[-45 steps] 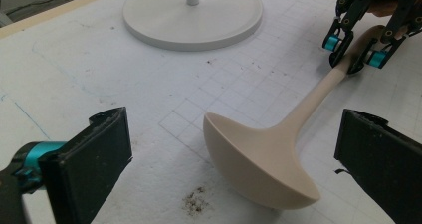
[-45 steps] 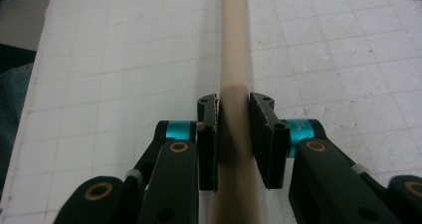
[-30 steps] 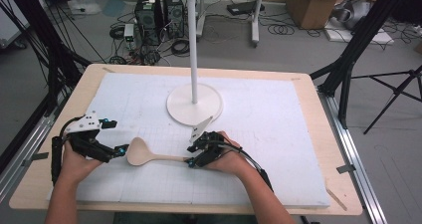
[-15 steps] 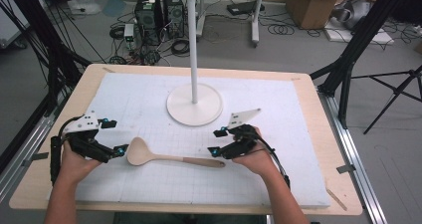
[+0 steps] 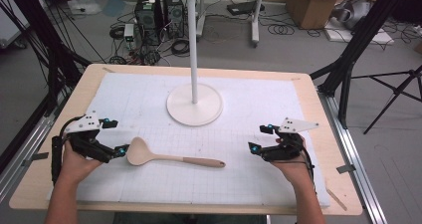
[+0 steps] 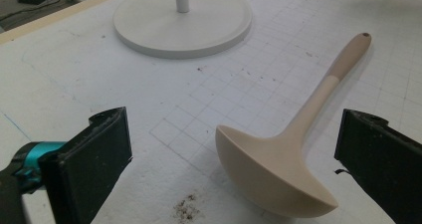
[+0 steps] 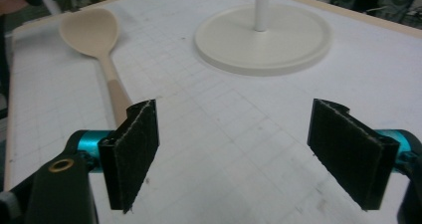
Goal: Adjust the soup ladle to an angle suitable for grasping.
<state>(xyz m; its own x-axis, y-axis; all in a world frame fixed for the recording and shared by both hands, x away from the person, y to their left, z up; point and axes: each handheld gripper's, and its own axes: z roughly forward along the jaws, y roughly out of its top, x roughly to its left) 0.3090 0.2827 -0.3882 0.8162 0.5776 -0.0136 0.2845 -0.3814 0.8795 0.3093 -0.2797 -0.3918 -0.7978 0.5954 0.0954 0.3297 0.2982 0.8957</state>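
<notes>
A beige wooden spoon (image 5: 169, 157) lies flat on the white gridded mat (image 5: 239, 184), bowl to the left and handle to the right. My left gripper (image 5: 115, 136) rests at the bowl end, open. In the left gripper view the bowl (image 6: 271, 176) sits between and just ahead of the two black jaws, and neither pad touches it. My right gripper (image 5: 260, 138) hovers well to the right of the handle tip. Its jaws have just been opening and stand wide with nothing between them (image 7: 239, 134). From there the spoon (image 7: 92, 30) shows far off to the left.
A white stand, a round base (image 5: 194, 109) with a tall pole (image 5: 191, 40), rises at the mat's back middle. The mat covers a wooden table (image 5: 318, 109). Black frame legs, a tripod and cables surround the table on the floor.
My right gripper has let go of the spoon's handle, opened, and moved off to the right. The spoon stays on the mat. The left gripper has not moved.
</notes>
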